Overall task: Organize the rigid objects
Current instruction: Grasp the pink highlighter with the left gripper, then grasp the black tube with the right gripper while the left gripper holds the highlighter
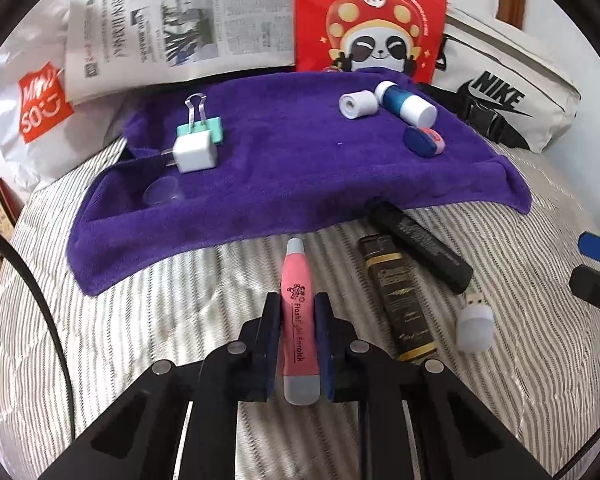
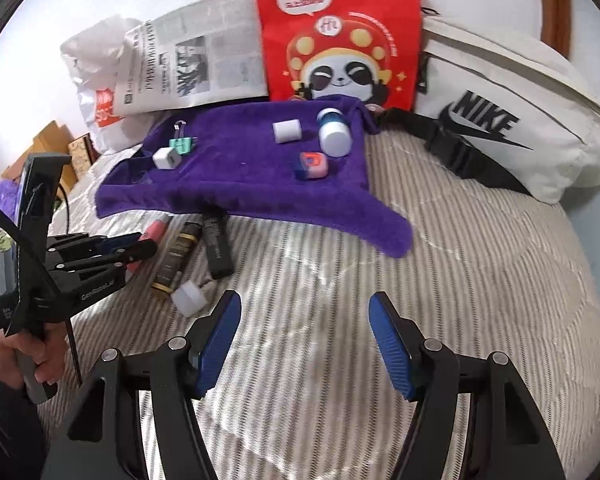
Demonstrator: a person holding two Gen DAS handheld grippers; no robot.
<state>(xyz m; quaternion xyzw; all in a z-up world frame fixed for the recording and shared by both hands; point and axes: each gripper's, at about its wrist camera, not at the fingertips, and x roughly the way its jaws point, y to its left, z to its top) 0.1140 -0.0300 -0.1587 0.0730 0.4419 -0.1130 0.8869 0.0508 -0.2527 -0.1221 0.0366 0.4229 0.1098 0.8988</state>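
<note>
My left gripper (image 1: 297, 312) is shut on a pink flashlight earpick (image 1: 297, 292), held just above the striped bedcover, in front of the purple towel (image 1: 292, 168). The right wrist view shows that gripper (image 2: 140, 248) at the left, with the pink earpick (image 2: 156, 230) poking out. On the towel lie a white charger plug (image 1: 194, 151), a teal binder clip (image 1: 202, 126), a white roll (image 1: 356, 105), a blue-and-white bottle (image 1: 406, 103) and a blue-pink eraser (image 1: 422, 140). My right gripper (image 2: 304, 340) is open and empty over the bedcover.
A black-gold lighter (image 1: 400, 300), a black stick (image 1: 420, 248) and a white USB light (image 1: 475, 326) lie on the bedcover right of my left gripper. A clear cup (image 1: 162, 194) sits on the towel's left fold. Newspaper (image 1: 180, 20), a red panda bag (image 1: 370, 16) and a Nike bag (image 1: 508, 92) stand behind.
</note>
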